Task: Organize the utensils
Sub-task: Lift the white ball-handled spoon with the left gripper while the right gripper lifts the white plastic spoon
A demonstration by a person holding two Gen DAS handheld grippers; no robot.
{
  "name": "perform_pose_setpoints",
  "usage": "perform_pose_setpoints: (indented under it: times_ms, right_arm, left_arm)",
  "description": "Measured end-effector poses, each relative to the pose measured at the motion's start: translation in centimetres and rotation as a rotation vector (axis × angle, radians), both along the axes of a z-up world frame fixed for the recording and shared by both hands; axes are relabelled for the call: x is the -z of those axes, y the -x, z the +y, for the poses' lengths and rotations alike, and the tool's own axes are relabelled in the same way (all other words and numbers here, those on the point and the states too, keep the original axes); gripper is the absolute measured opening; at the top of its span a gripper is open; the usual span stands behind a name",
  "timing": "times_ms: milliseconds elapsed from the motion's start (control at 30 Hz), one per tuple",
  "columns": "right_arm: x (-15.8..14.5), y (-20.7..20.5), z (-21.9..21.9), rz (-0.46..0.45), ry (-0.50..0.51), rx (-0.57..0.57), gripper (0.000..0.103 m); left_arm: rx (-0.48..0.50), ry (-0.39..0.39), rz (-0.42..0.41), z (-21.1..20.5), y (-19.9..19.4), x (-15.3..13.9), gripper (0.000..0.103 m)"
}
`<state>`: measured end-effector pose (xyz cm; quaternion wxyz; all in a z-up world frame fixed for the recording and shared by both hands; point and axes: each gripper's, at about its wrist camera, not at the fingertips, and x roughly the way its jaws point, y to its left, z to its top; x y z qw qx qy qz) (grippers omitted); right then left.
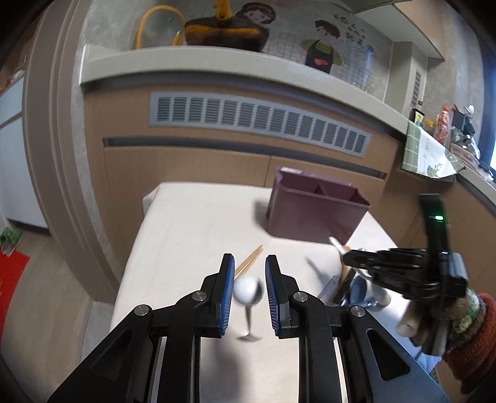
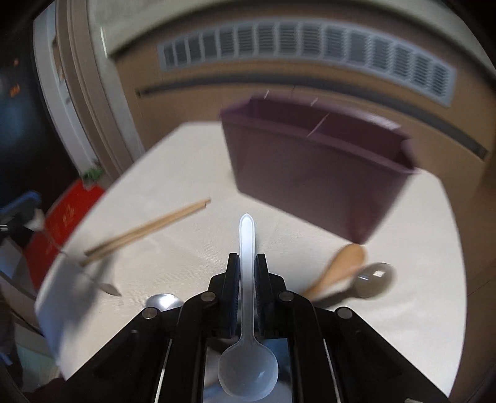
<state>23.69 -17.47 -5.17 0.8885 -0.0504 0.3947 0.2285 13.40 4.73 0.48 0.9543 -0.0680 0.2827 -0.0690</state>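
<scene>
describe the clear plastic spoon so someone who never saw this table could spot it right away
Start at the white table with the purple divided utensil box at its far side. In front of the box, the right tongs are shut on the clear plastic spoon, handle pointing toward the box and bowl back toward the camera. Unlike the wooden spoon and the grey spoon lying nearby, it is see-through.

A home kitchen. Far back, a long stone counter (image 1: 217, 66) with a dark pan (image 1: 226, 32) and a round lid (image 1: 158, 26) on top. Cartoon cook pictures (image 1: 322, 46) on the wall. Wooden cupboards (image 1: 186, 173) below. Spoons (image 2: 341, 272) and chopsticks (image 2: 148, 228) on the near table (image 1: 192, 223).
</scene>
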Motion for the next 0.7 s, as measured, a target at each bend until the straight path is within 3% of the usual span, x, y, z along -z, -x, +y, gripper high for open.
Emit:
perform_pose_setpoints:
  times_ms: [267,433,567,700]
  right_arm:
    - [-3.5,2.8,-5.1,-0.115,-0.067,0.085,0.008]
    - [-3.4,4.0,-6.5,-0.125,-0.065,0.108,0.008]
    - [-2.4,5.8,-7.6,-0.102,-0.080,0.104,0.008]
    - [-0.4,6.7,-8.0,-0.039,-0.104,0.111,0.008]
  left_arm:
    - [0.030,-0.036,-0.053,-2.9,-0.3,-2.8,0.013]
    - [-0.020,-0.020,-0.045,-1.1,-0.4,-3.6,0.014]
    - [-0.036,0.001,0.026,1.9,0.0,-1.5,0.014]
    - [-0.019,0.024,0.127,4.8,1.5,2.5,0.015]
